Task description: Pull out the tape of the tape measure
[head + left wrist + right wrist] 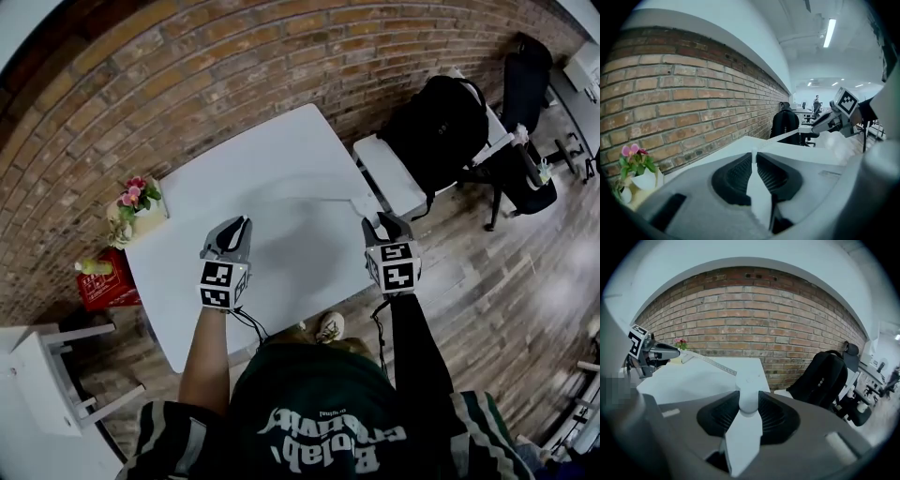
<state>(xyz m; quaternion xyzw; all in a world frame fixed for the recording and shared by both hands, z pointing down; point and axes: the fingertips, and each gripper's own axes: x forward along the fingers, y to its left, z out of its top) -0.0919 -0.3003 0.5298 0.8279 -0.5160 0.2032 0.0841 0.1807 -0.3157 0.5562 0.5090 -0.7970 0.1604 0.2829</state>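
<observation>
**Tape drawn out between two tools over the white bench**

Little writing can be read. The tape (pixel 711 363) carries fine tick marks, but its figures are too small to make out. Each tool bears a cube with black-and-white square markers. The person's dark shirt (pixel 323 436) has white lettering, seen upside down and not clear enough to read.

The right tool (pixel 381 223) is closed on the white tape measure case (pixel 749 401), which sits between its jaws. The left tool (pixel 753 158) pinches the thin end of the tape, its jaws nearly together on it. The tape runs in the air from one tool to the other, above the bench (pixel 281 159).

At the bench's far left corner, by the brick wall (pixel 187 84), a white pot (pixel 131 217) holds pink flowers. On the floor just beside that corner is a red crate (pixel 105 289) with a yellowish bottle (pixel 94 267) at its top; whether the bottle is in it or on it I cannot tell. Beyond the right tool, a black backpack (pixel 441 127) rests on a white seat beside the bench, with dark office chairs behind it.
</observation>
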